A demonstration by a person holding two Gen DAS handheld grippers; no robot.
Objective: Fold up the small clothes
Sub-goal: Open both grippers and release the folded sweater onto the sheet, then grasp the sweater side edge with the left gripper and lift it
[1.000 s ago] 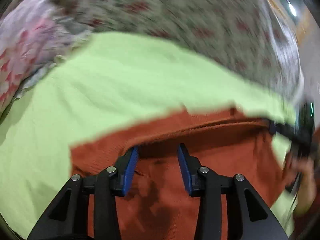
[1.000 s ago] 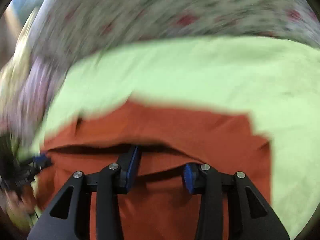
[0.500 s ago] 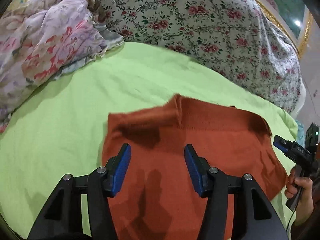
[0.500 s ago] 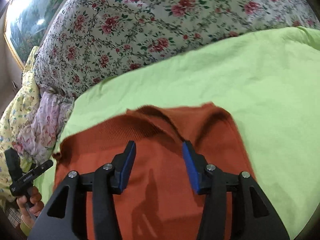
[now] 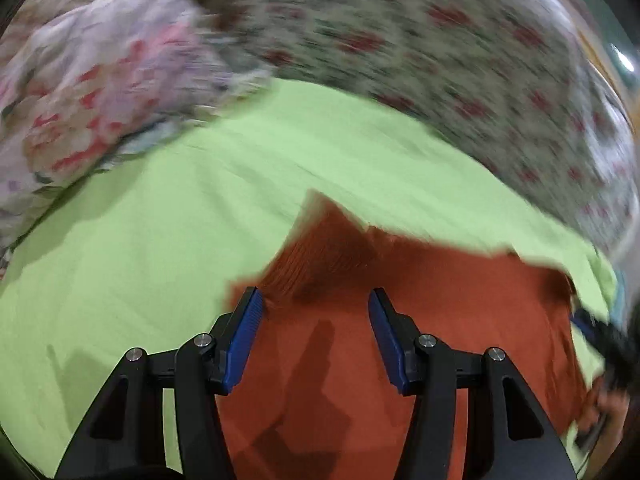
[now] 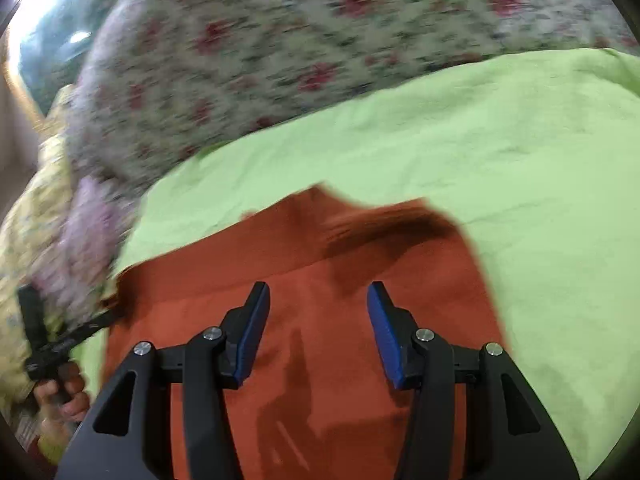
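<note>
A: One orange knit garment (image 5: 420, 320) lies on a green sheet (image 5: 160, 240), filling the lower centre of both views. How will it handle?

B: Probably light, soft and floppy. Take a corner or hem, such as the raised flap at upper centre.

A: How does it look?

B: Rust-orange, ribbed, partly folded, blurred.

A: The grippers?

B: The left gripper (image 5: 316, 300) and right gripper (image 6: 318, 292) both hang half-open above the cloth, jaws recently widened, gripping nothing.

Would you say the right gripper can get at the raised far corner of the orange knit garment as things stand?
Probably yes: the right gripper stands open above the orange garment, and nothing lies between it and the raised corner.
</note>
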